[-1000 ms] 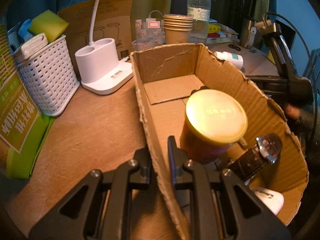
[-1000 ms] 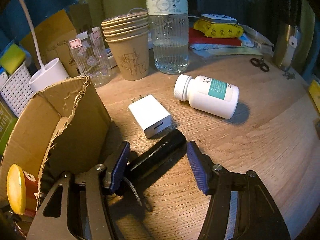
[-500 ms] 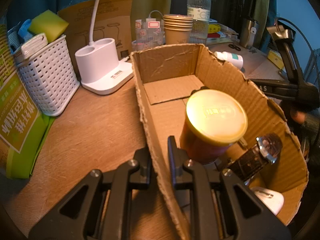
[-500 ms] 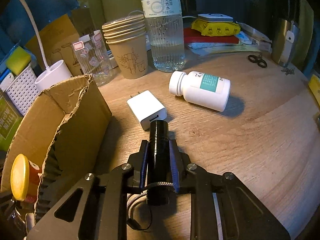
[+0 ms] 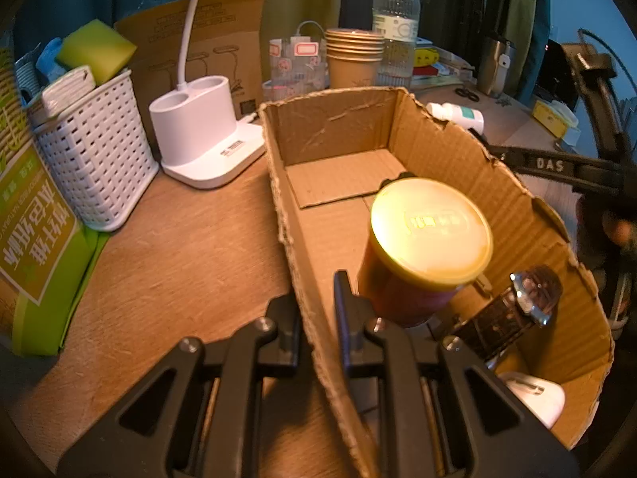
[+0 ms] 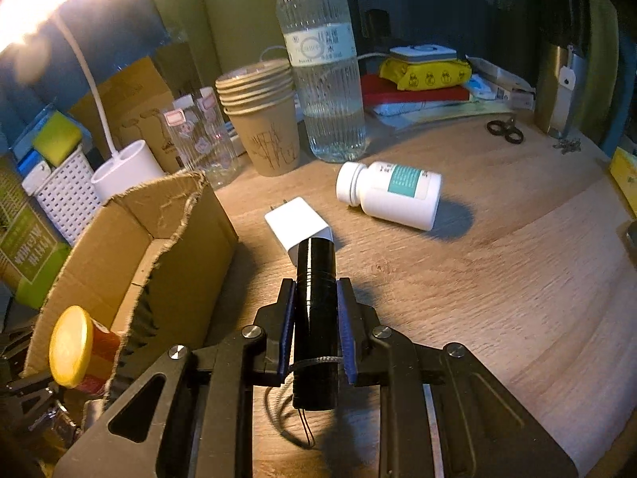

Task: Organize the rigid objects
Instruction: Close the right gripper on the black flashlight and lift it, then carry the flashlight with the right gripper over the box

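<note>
right wrist view: the right tongs (image 6: 316, 318) are clenched on a black flashlight (image 6: 315, 298), its barrel squeezed between the two blue pads and pointing forward past the tips, with a thin cord looped round its near end and trailing below. the front end of the flashlight overlaps the near edge of a white charger (image 6: 296, 225) lying flat on the counter (image 6: 497, 279); whether they touch cannot be told. a little further out a white pill bottle (image 6: 392, 195) lies on its side, cap to the left. behind it stand a clear water bottle (image 6: 328, 79) and a stack of paper cups (image 6: 264, 119), close together. to the left of the tongs is the cardboard box (image 6: 159, 239), with a yellow-lidded jar (image 6: 75, 346) showing inside its near end. in the left wrist view the left tongs (image 5: 316, 310) are clamped on the near wall of the cardboard box (image 5: 306, 279), one finger outside and one inside. just beyond the inner finger stands the yellow-lidded jar (image 5: 428, 247), upright on the box floor, and to its right a wristwatch (image 5: 517, 306) leans against the right wall, with a white object (image 5: 533, 396) below it in the near corner. outside the box, to the left, sit a white lamp base (image 5: 203, 135) and a white basket (image 5: 95, 151).
</note>
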`<state>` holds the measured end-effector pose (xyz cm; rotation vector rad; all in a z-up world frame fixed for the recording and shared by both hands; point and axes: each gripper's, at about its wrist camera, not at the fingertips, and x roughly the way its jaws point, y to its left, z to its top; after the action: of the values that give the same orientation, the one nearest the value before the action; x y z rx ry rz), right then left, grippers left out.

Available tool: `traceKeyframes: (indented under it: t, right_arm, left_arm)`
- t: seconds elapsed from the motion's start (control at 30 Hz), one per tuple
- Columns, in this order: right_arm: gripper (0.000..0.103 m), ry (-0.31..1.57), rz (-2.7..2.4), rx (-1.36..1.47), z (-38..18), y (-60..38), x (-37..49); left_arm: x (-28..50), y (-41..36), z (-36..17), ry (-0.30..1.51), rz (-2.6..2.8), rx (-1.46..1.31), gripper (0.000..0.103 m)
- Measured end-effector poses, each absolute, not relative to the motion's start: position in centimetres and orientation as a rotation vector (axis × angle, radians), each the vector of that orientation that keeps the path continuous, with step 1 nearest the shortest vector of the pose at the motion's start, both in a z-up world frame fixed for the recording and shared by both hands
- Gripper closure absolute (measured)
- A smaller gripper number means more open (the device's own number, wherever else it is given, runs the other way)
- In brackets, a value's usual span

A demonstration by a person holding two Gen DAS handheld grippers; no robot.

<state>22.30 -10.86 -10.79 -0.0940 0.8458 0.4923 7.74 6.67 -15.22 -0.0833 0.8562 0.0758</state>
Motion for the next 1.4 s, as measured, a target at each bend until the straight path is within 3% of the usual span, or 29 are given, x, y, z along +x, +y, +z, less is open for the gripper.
traceKeyframes:
  t: [0.8, 1.4]
  right_arm:
    - [0.081, 0.639, 0.592, -0.084, -2.6, -10.3, 16.8]
    - [0.081, 0.546, 0.7, -0.111, 0.6, -8.2, 12.8]
  left_arm:
    - [7.8, 6.7, -15.2, 0.856, 0.076, -0.083, 0.088]
    - [7.8, 6.7, -15.2, 0.857, 0.075, -0.083, 0.088]
